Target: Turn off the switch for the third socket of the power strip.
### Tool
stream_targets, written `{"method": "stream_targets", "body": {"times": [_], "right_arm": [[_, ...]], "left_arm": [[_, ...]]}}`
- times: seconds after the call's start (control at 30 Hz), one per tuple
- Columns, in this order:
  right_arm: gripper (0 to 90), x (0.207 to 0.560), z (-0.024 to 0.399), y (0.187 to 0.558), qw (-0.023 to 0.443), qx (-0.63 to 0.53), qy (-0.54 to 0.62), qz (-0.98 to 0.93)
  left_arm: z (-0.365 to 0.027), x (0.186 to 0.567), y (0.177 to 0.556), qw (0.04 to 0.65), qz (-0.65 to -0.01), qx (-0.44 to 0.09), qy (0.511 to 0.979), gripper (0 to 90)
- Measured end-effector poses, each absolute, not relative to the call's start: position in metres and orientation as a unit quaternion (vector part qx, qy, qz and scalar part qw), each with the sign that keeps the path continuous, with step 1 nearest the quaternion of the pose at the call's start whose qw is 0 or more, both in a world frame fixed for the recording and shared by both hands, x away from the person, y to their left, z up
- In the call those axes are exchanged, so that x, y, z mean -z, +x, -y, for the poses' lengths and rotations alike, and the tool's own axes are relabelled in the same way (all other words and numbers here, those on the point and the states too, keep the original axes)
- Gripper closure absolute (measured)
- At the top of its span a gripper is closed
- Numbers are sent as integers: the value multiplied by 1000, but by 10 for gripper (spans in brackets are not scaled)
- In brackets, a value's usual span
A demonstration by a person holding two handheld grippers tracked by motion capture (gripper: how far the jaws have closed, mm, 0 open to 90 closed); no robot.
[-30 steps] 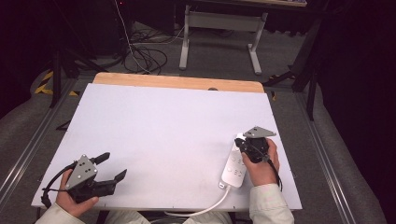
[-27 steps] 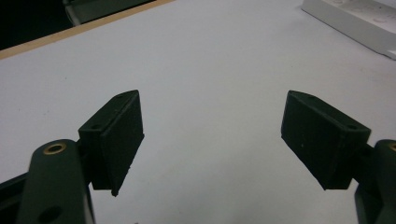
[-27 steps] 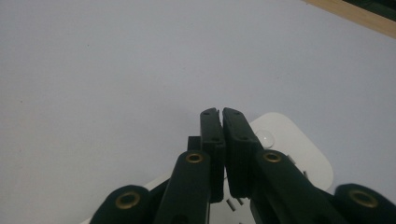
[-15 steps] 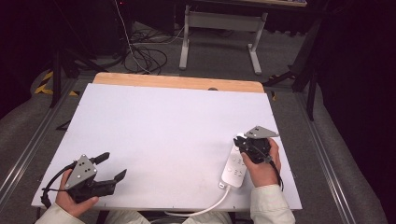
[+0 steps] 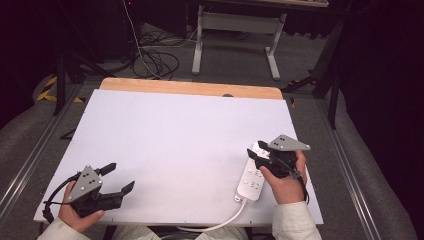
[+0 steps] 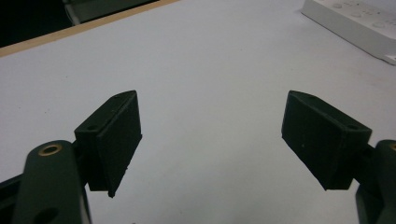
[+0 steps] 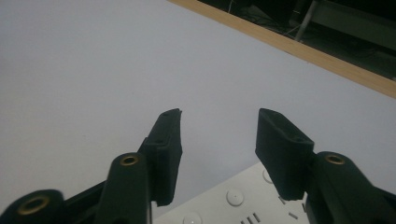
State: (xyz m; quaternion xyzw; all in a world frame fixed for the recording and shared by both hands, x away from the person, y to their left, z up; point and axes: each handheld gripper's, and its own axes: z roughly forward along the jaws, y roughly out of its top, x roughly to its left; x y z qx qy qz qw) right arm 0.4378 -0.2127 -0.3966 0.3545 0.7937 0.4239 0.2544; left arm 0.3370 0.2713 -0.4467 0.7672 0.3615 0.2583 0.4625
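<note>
My right tongs point(image 5: 256, 151) hover open above the power strip point(image 5: 253, 180), seemingly to grab it, while my left tongs point(image 5: 119, 179) wait open, near left.

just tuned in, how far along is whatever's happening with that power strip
Nothing looks done yet. The white power strip lies flat near the table's front right edge, its cord running off the front. In hand: the right gripper hovers over the strip's far end, jaws open and holding nothing. The left gripper sits open at the front left, empty. Any grasp or move of the strip is still to come.
</note>
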Motion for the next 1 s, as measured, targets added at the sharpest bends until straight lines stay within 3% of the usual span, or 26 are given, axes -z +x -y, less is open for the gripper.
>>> {"method": "stream_targets", "body": {"times": [0.07,0.1,0.37,0.73,1.0], "right_arm": [[438,394,213,435,251,-430,348,-794],[359,392,214,433,239,-434,342,-799],[238,389,220,423,216,-456,337,-794],[233,398,231,409,185,-492,324,-786],[180,418,240,405,171,-513,303,-785]], "left_arm": [[-272,446,337,463,-361,-259,767,203],[-272,446,337,463,-362,-261,766,203],[-274,445,337,468,-370,-256,761,206],[-275,444,336,473,-372,-252,758,205],[-277,444,336,472,-372,-260,756,203]]}}
